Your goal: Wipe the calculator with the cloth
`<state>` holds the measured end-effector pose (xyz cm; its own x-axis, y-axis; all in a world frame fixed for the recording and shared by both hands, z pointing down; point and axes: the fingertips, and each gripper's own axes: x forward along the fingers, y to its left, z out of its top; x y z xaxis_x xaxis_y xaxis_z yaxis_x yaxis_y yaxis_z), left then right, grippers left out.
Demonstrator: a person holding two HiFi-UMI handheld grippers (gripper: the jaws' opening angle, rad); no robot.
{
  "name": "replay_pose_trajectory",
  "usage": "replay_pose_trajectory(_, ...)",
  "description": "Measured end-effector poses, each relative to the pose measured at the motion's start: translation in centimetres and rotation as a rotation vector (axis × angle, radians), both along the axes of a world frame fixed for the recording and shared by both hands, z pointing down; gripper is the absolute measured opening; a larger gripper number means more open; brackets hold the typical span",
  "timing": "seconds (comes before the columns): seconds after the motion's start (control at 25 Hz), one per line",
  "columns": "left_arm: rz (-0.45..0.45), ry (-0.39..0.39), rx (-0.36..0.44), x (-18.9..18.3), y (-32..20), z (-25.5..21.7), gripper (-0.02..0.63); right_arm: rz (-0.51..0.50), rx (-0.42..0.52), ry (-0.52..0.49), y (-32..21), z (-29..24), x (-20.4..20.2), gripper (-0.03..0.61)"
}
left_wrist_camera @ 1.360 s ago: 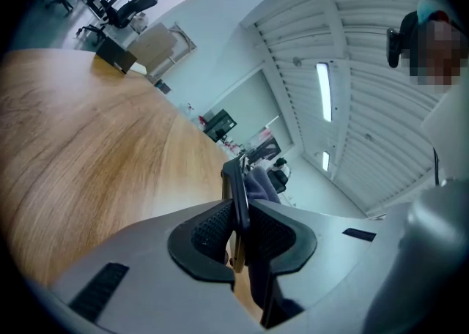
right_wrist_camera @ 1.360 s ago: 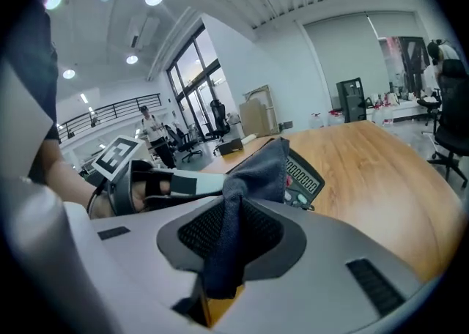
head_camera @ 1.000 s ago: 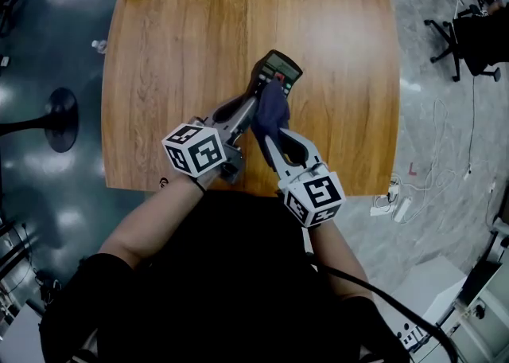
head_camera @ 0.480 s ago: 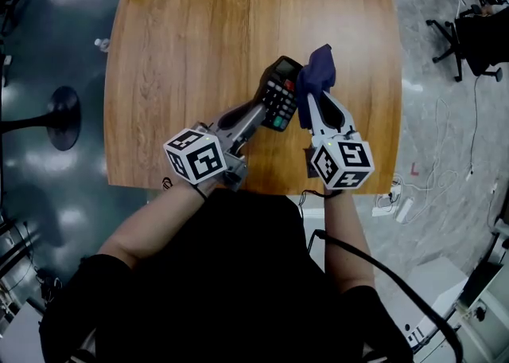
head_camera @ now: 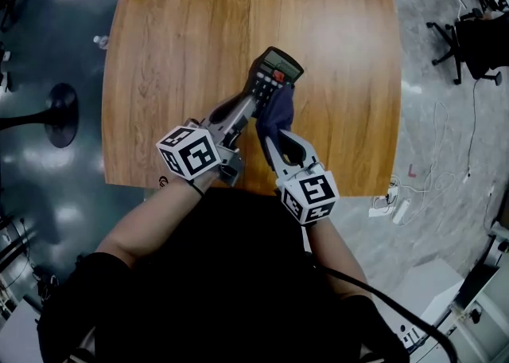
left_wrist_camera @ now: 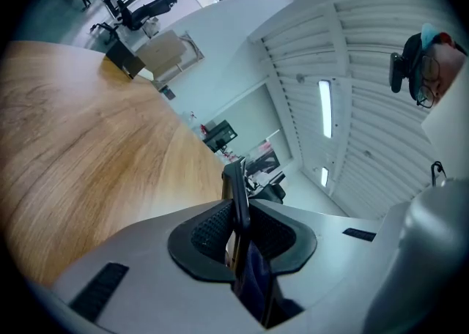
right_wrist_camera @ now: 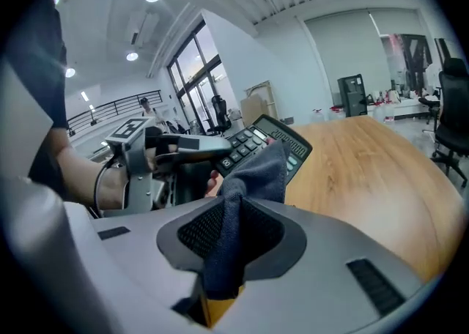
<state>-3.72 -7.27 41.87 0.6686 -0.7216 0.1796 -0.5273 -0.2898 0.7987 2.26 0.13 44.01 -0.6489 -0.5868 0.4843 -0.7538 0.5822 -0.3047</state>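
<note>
Left claw [head_camera: 251,103]: jaws clamped on the calculator [head_camera: 275,67], held edge-on, angled toward the right claw.
Right claw [head_camera: 272,132]: jaws pinching the cloth [head_camera: 277,108], close beside the left claw.
Forearms [head_camera: 151,222]: bare, converging forward.

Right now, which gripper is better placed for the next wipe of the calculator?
Right. The right gripper holds the cloth, which lies against the keys of the calculator. The left gripper clamps the calculator's edge to steady it.

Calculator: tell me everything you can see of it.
The calculator is a dark plastic slab with a greyish display at its far end and dark keys, a few red and green. The left tongs clamp its near end, holding it tilted over the wooden table. The blue cloth in the right tongs rests on its keys.
</note>
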Motion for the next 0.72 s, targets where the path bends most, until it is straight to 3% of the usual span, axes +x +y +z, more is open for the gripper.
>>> replay_pose_trajectory(0.16, -0.004, -0.004, 0.009, -0.2, -0.2, -0.2, 0.072, -0.005, 0.038, -0.002, 0.0, -1.3, 0.0, 0.074)
replay_pose_trajectory(0.52, 0.055, -0.012, 0.015, 1.0, 1.2, -0.2, 0.072, 0.196, 0.244, 0.012, -9.0, -7.0, 5.7, 0.074)
replay_pose_trajectory(0.72, 0.09, -0.003, 0.039, 1.8, 2.0, -1.2, 0.071, 0.181, 0.223, 0.007, -10.8, -6.2, 4.8, 0.074)
